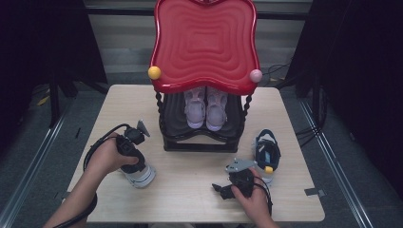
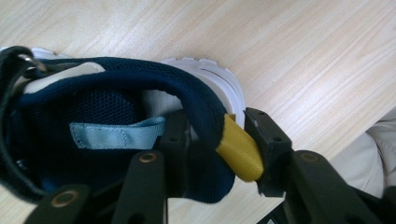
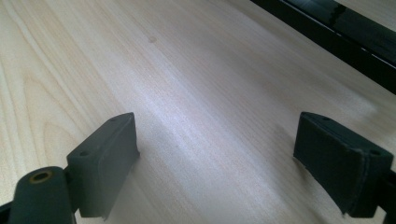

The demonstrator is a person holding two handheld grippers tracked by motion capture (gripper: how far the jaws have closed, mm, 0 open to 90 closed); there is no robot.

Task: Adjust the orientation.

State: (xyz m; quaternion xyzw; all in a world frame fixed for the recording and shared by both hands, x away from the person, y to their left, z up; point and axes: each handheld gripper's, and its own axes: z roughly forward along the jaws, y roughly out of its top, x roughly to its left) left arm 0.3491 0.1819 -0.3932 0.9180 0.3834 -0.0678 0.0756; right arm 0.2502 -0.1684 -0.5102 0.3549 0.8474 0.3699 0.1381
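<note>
Left gripper (image 2: 212, 149): clamped on navy shoe (image 2: 116, 126) heel, on table (image 2: 303, 56). Right gripper (image 3: 215, 158): jaws wide apart, holding nothing.

Navy sneaker (image 2: 116, 126) with white sole and yellow heel tab, on its side on table

Both claws are built of matte black parts. On the left claw (image 2: 217, 140), brass-coloured rivets are seen on the black linkage bars behind the jaws, and small screw holes are set in the blocky jaw tips. Flat, dark rubber-like pads with recessed screw holes are carried by the right claw (image 3: 238, 163). A grey three-cornered plate is mounted above each claw, and a black cable trails behind it.
</note>
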